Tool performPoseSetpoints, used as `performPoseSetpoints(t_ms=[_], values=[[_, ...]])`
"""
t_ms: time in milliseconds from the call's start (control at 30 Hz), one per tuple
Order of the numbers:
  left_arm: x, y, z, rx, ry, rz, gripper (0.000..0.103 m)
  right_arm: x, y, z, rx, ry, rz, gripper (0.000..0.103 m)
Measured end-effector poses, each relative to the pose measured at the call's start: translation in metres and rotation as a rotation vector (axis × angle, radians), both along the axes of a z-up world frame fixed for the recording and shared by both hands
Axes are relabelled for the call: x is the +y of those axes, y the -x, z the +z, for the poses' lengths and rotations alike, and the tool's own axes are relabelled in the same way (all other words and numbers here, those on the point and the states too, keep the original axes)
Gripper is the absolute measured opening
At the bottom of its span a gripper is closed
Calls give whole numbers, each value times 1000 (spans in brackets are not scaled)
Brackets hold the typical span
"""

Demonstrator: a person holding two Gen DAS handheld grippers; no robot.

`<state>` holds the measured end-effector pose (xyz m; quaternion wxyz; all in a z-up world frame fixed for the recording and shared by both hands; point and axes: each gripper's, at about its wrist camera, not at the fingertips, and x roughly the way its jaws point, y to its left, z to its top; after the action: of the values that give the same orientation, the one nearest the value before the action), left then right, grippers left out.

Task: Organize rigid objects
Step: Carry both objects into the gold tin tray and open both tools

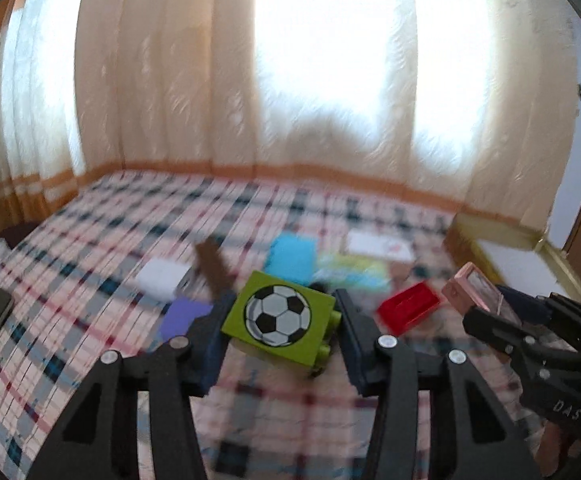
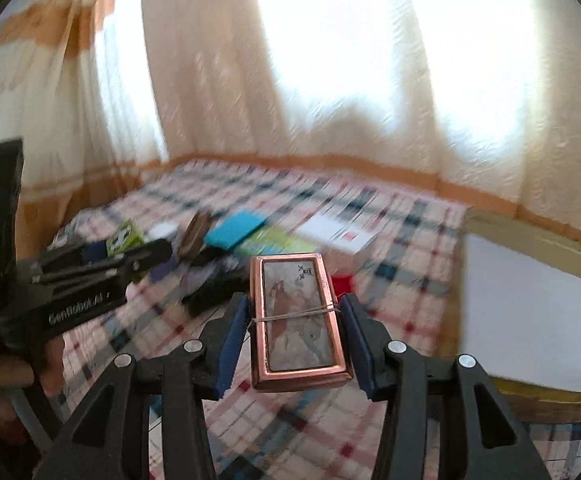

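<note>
Both claws were loaded at this point, so it looked like the carry step of the tidy-up. The left claw (image 1: pixel 282 320) was clamped on a green block with a football print (image 1: pixel 280 318), held up off the plaid-covered bed (image 1: pixel 90 240). The right claw (image 2: pixel 296 320) was gripping a copper-framed little case (image 2: pixel 300 320) with a rubber band round it, also lifted clear.

My guess for the drop-off was the gold-edged open box (image 1: pixel 510 256), way over to the right of the green block. If so, the next move needed both claws swung across and lowered in turn without bumping each other, since the right one already sat just beside the left.

Still lying on the bed behind the green block: a red tray (image 1: pixel 408 306) to its right, a blue card (image 1: pixel 292 256) and a brown bar (image 1: pixel 212 266) behind it, and a purple piece (image 1: pixel 182 314) and white box (image 1: pixel 162 276) to its left. The red tray sat roughly on the path toward the box, so staying high seemed wise.
</note>
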<state>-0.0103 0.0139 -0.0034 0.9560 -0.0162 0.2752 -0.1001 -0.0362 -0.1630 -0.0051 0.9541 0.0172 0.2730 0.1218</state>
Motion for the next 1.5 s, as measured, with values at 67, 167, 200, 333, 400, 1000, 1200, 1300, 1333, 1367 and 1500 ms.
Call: performPoseSetpoints(t_ms=[67, 167, 200, 333, 400, 1000, 1200, 1300, 1333, 1367, 1500], values=[[-17, 1, 6, -29, -6, -22, 49, -14, 5, 5, -35, -11, -43, 50], [-39, 2, 13, -56, 13, -58, 49, -40, 15, 10, -84, -22, -114, 50], [-48, 1, 15, -63, 18, -75, 49, -49, 20, 11, -98, -20, -139, 50], [-84, 3, 18, -92, 24, -131, 49, -81, 30, 11, -115, -17, -218, 50], [-103, 4, 19, -98, 25, -160, 49, -95, 34, 9, -111, -4, -265, 50], [-218, -9, 11, -64, 29, -274, 49, -184, 56, 3, -61, -28, -514, 50], [-244, -19, 2, -23, 22, -284, 49, -207, 54, -1, -45, -15, -578, 50], [-252, -22, -1, -12, 19, -281, 49, -216, 47, -5, -15, -18, -609, 50], [-254, -23, -3, -6, 14, -283, 49, -217, 45, -7, -3, -20, -612, 50], [-256, -24, -4, 3, 8, -287, 49, -218, 43, -8, 6, -20, -611, 50], [-264, -27, -6, 24, -4, -299, 49, -219, 40, -10, 22, -18, -616, 50]])
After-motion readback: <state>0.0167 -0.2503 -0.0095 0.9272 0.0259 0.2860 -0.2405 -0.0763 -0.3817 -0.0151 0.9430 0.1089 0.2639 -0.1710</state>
